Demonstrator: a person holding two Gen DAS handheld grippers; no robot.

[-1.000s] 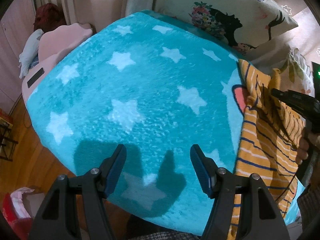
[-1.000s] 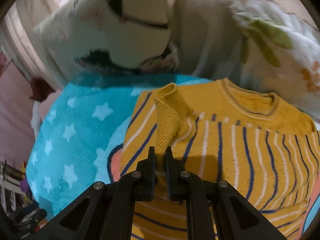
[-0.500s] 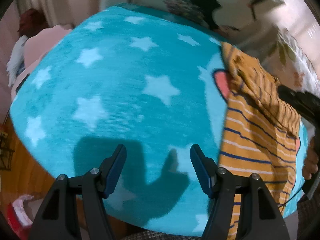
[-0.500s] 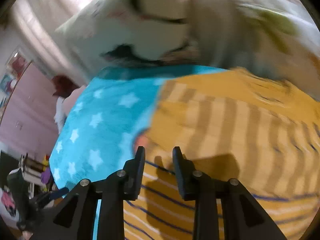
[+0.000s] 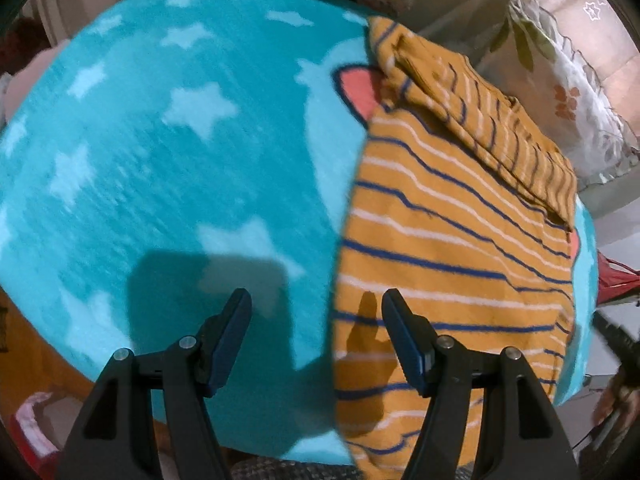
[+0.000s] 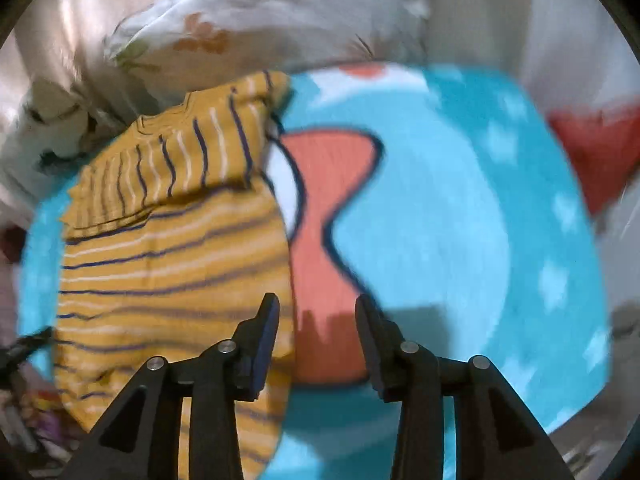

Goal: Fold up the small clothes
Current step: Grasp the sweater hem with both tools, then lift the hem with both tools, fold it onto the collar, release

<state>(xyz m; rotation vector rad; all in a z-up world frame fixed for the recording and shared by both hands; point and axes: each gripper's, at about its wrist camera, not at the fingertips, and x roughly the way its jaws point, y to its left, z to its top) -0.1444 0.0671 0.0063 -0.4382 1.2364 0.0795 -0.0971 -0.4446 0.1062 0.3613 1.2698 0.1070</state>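
The sweater (image 5: 448, 248) lies flat on the blanket (image 5: 168, 152), with its sleeve (image 5: 492, 128) folded across the top, near the pillow (image 6: 256, 12). Your right gripper (image 6: 316, 320) has just been opening; its jaws stand apart with nothing between them, over the sweater's edge and the blanket. Your left gripper (image 5: 316, 320) is wide and empty, above the sweater's other edge.

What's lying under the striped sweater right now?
The striped sweater lies on the turquoise star blanket. A pink cartoon shape printed on the blanket shows beside it; how far the print runs beneath is hidden.
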